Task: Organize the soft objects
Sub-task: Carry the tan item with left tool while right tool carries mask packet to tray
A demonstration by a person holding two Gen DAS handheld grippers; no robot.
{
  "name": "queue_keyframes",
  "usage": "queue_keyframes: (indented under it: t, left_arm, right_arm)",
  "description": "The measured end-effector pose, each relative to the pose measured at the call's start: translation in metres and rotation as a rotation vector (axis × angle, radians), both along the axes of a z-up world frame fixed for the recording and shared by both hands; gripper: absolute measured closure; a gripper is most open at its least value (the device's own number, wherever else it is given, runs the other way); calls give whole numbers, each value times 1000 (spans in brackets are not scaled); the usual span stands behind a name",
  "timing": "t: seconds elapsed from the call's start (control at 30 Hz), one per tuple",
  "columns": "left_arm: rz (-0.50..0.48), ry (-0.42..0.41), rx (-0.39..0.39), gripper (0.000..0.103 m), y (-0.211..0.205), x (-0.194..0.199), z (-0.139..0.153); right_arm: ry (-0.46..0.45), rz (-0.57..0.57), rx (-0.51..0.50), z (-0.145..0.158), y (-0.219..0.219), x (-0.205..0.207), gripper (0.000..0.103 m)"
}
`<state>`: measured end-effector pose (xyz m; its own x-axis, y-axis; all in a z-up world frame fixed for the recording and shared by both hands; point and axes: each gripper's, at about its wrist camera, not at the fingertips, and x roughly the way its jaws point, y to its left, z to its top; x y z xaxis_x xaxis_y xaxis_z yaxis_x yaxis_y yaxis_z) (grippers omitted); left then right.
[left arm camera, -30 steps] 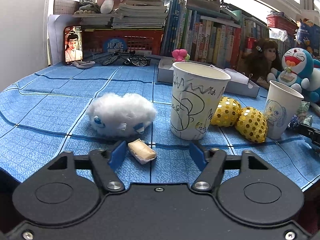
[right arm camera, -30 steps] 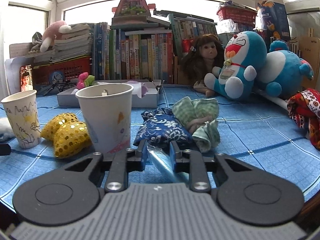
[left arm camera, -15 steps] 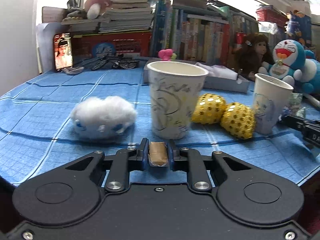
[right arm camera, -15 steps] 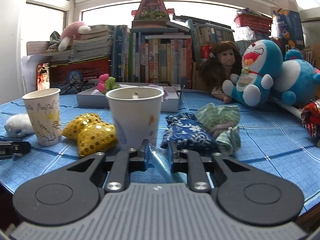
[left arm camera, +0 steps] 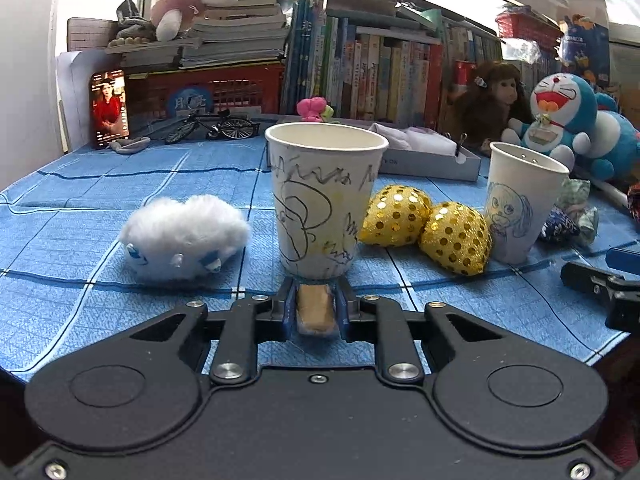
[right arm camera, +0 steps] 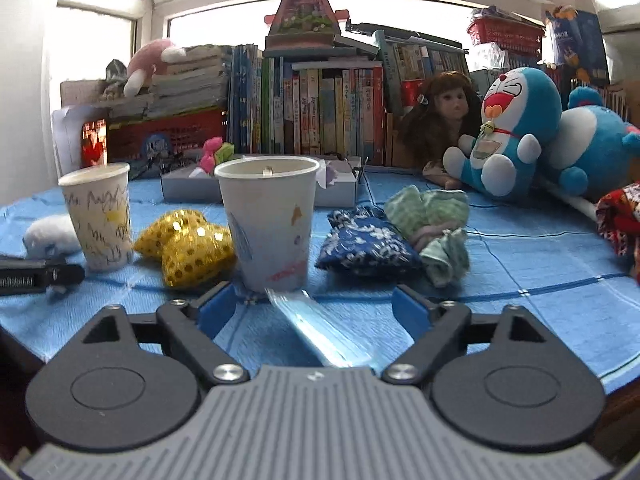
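Note:
My left gripper is shut on a small tan wrapped candy, right in front of a scribbled paper cup. A white fluffy toy lies left of that cup and a gold sequin bow right of it. My right gripper is open around a clear blue packet that lies on the cloth before a second paper cup. Blue floral and green checked cloth bundles lie right of that cup.
The table has a blue checked cloth. A grey box stands behind the cups. Books, a doll and Doraemon plushes line the back. A red patterned cloth lies at far right.
My left gripper closed on the candy and moved up to the scribbled cup. My right gripper opened and let go of the blue packet, which now lies on the cloth.

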<state>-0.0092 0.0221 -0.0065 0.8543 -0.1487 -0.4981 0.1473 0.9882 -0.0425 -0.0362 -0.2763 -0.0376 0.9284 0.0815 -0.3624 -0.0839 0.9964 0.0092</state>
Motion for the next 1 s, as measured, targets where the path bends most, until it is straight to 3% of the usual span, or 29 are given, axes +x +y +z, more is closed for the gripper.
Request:
queue_keyframes:
  t: [0.03,0.1,0.23,0.3,0.37,0.43,0.47,0.67,0.8,1.0]
  left_arm:
    - [-4,0,-2,72,0,-1,-1]
    - [-5,-1,-1,66,0,-3,-1]
    - [2,8,-2,66,3,-5,-3]
    - [2,14,-6,68,5,-6,-4]
    - [5,13,-3,86,5,-6,-4]
    - [0,20,-3,86,4,-5,-3]
    - [-3,20,-3,86,3,-5,-2]
    - [-57,-4,-6,86,-3,-9,13]
    - [-96,-25,-86,86,1,-14,37]
    - [-149,-95,-71,86,-6,-12,75]
  right_arm:
    - [6,2,-4,-1,-2,-1,8]
    - [15,12,13,-2,-8,-2,8]
    - [41,42,86,-4,-23,-4,10]
    - [65,61,112,-5,-25,-3,27]
    - [86,63,113,-7,-22,-3,59]
    - [72,83,107,-6,-17,-6,62]
    - [66,96,99,-5,-13,-6,68]
    - [35,146,60,6,4,-9,71]
    - [-5,160,62,21,7,-14,71]
    - [-66,157,91,51,6,-14,73]
